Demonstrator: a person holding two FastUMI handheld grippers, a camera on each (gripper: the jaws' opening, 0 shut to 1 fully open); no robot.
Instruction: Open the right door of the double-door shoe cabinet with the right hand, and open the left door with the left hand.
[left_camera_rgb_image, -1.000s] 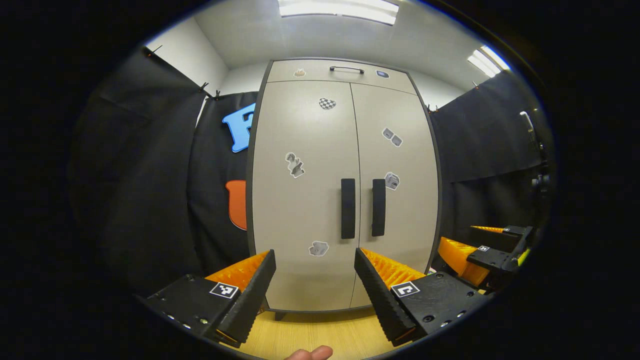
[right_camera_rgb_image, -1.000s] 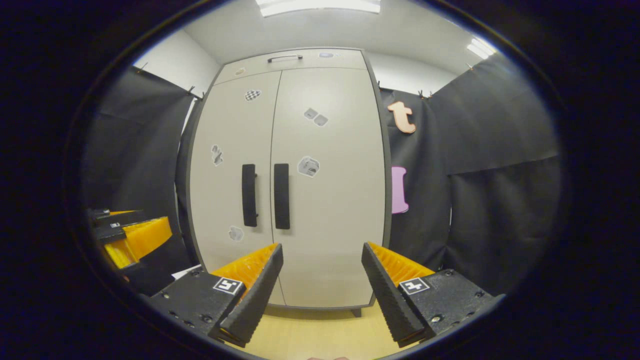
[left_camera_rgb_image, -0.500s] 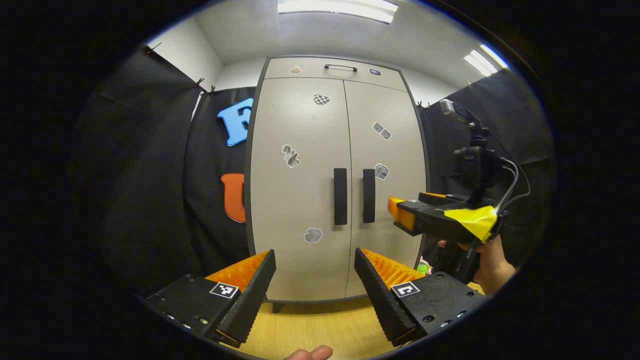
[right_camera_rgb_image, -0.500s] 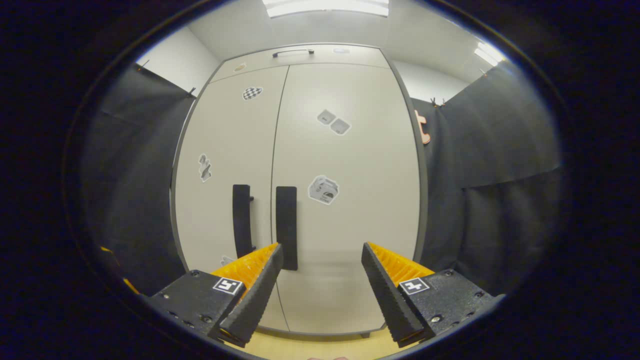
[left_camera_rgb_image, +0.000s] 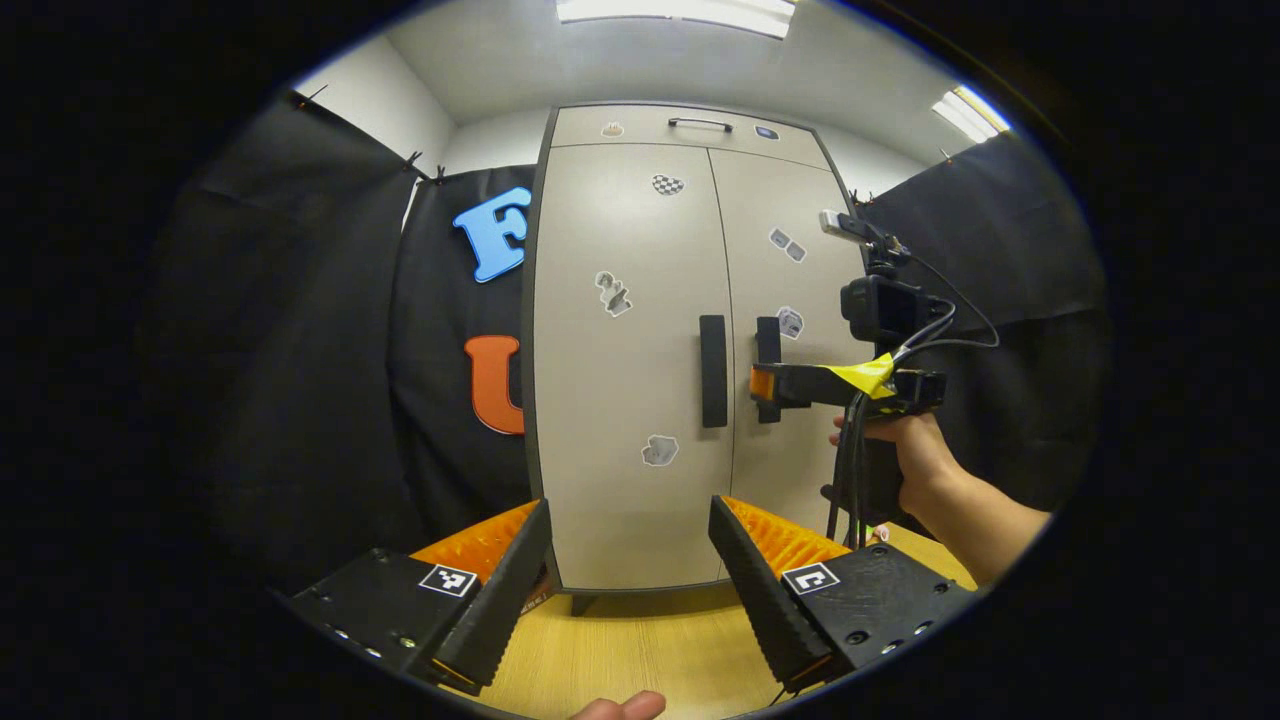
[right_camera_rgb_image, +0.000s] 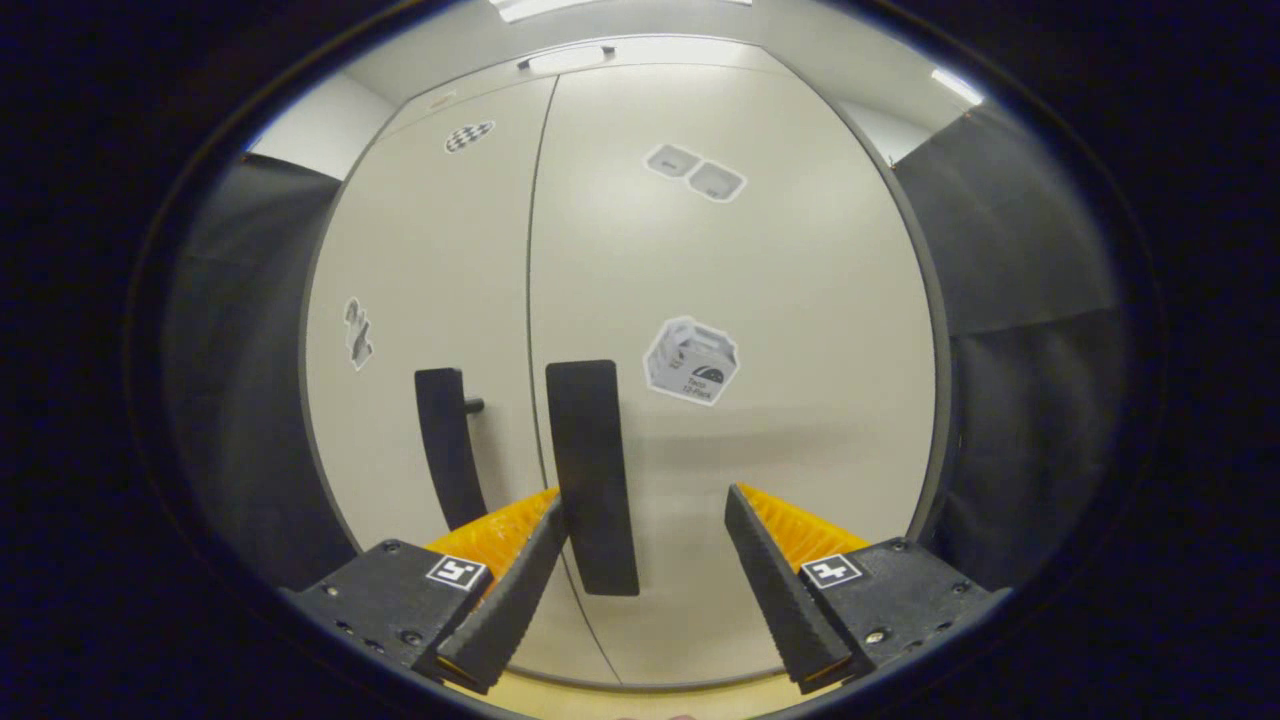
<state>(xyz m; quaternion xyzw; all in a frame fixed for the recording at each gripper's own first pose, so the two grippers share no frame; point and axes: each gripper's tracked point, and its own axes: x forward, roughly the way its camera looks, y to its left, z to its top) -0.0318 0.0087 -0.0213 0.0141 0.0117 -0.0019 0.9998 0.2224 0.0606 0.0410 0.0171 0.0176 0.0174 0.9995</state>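
Note:
The beige shoe cabinet stands ahead with its left door (left_camera_rgb_image: 630, 300) and right door (left_camera_rgb_image: 790, 480) both closed. Two dark vertical handles flank the centre seam: the left handle (left_camera_rgb_image: 712, 370) and the right handle (left_camera_rgb_image: 768, 335). My left gripper (left_camera_rgb_image: 628, 520) is open, well back from the cabinet, and holds nothing. A hand (left_camera_rgb_image: 905, 445) holds my right gripper (left_camera_rgb_image: 762, 385) up at the right handle. In the right gripper view the right gripper (right_camera_rgb_image: 645, 510) is open, and the right handle (right_camera_rgb_image: 592, 475) stands between its fingers, close to the left finger. The left handle (right_camera_rgb_image: 445, 455) lies just outside them.
A top drawer with a thin bar handle (left_camera_rgb_image: 700, 124) sits above the doors. Small stickers dot both doors. Black cloth walls close in on both sides. A wooden floor (left_camera_rgb_image: 640, 650) runs up to the cabinet's foot. A fingertip (left_camera_rgb_image: 620, 708) shows at the lower edge.
The right gripper has moved up and forward to the cabinet, so the right handle now stands between its open fingers. The left gripper has shifted only slightly. Both doors remain closed.

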